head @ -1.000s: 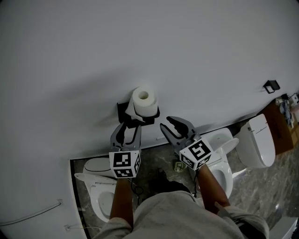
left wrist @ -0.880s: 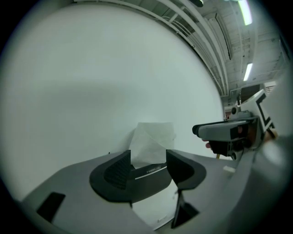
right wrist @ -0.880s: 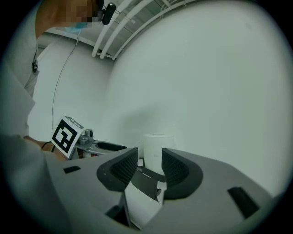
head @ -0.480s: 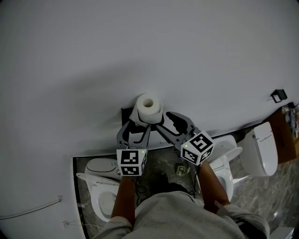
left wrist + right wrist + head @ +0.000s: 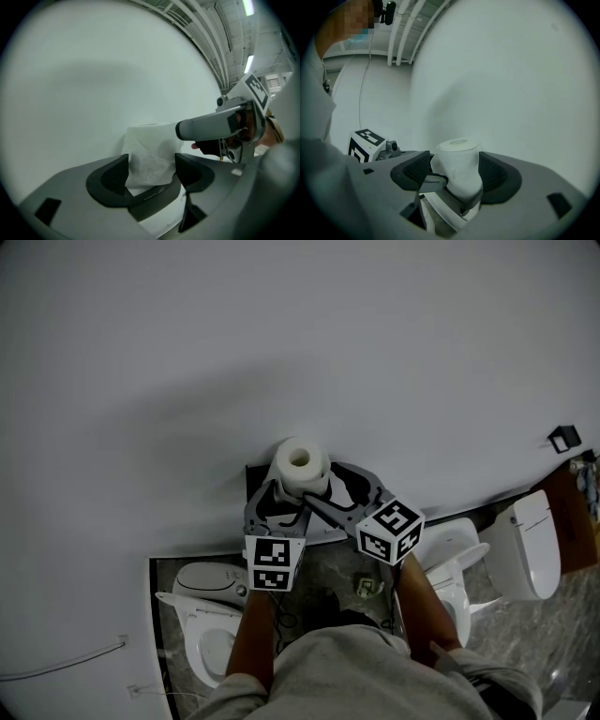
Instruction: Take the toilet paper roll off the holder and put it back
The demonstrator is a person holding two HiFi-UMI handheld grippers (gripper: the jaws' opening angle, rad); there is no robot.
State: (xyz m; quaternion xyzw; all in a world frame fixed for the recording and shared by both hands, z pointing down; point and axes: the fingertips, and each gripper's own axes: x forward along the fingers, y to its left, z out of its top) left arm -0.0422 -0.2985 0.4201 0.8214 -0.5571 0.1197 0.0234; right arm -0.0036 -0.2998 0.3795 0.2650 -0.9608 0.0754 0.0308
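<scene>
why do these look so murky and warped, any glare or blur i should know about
Head view: dim and flat, a soft shadow on the wall left of the toilet paper roll, wall base bowed. Left gripper view: fisheye circle with black corners, ceiling lights bright at top right. Right gripper view: same fisheye, roll fairly sharp, near jaws slightly soft.

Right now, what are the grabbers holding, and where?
Nothing. Left gripper and right gripper jaws have just been opening; the toilet paper roll stands between them, ungripped.

Toilet paper roll (image 5: 149, 157) between left gripper's (image 5: 151, 164) just-opened jaws
</scene>
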